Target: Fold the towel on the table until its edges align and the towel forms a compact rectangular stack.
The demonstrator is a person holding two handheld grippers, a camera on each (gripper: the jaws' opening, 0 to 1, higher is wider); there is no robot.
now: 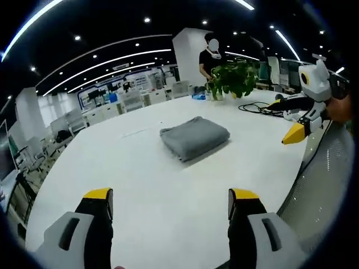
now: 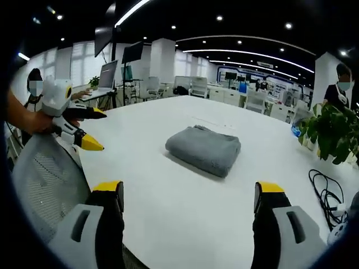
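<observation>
both hand-held grippers (image 1: 169, 204) (image 2: 190, 197) gape empty before the grey towel (image 1: 194, 138), folded into a compact rectangle.

— What's the worktop (image 1: 168, 185) like?
— White, broad and smooth, stretching ahead of the fingers.

— And on it?
— A folded grey towel (image 1: 194, 138) straight beyond the fingers, lying flat. Farther off, a potted plant (image 1: 231, 78), with a black cable (image 1: 255, 107) coiled beside it.

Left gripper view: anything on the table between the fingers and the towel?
Nothing. In the left gripper view, bare white table runs from the left gripper up to the folded grey towel.
</observation>
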